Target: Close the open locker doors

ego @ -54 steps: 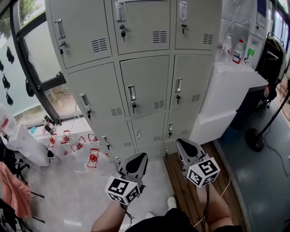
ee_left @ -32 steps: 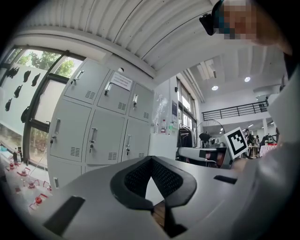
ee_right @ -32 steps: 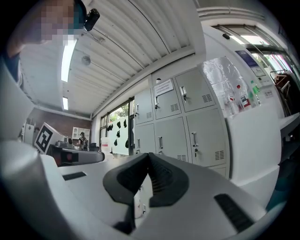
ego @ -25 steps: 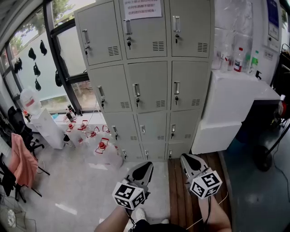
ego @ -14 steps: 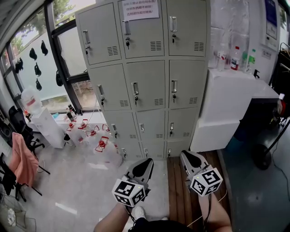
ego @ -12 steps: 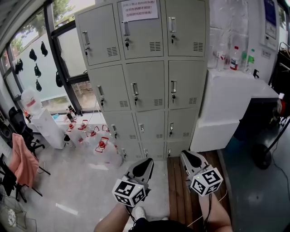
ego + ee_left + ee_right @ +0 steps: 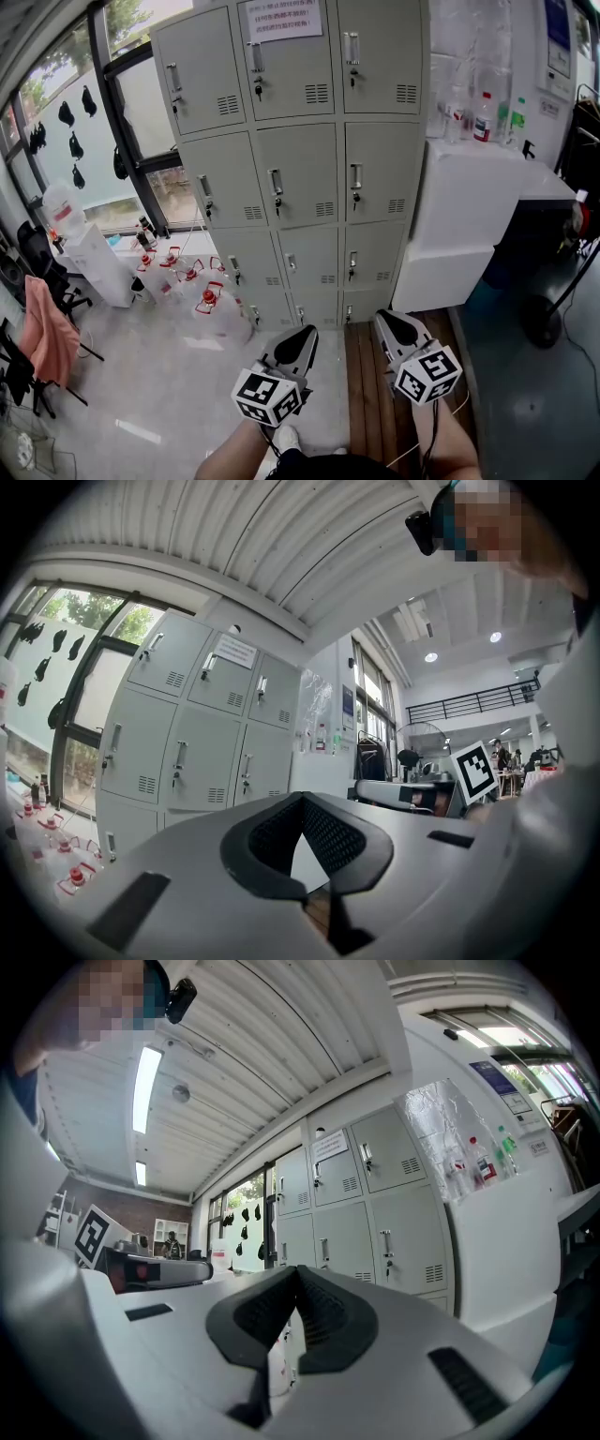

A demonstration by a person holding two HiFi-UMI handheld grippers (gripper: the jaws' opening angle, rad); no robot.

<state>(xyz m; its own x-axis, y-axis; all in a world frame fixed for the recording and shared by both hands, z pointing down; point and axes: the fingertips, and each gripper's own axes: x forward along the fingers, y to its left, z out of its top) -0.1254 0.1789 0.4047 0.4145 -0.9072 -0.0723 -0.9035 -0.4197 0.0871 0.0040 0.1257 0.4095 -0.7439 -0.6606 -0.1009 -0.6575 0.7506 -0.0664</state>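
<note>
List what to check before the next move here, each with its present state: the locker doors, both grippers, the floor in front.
1. No door left open: every door of the lockers in view sits flush. Ok.
2. Nothing held by the left gripper: jaws together, nothing between them. Ok.
3. Nothing held by the right gripper: jaws together, nothing between them. Ok.
4. Grippers clear of the doors: both are held low, apart from the lockers. Ok.
5. Floor free below the lower left doors: jugs with red caps stand there. Not ok.
</note>
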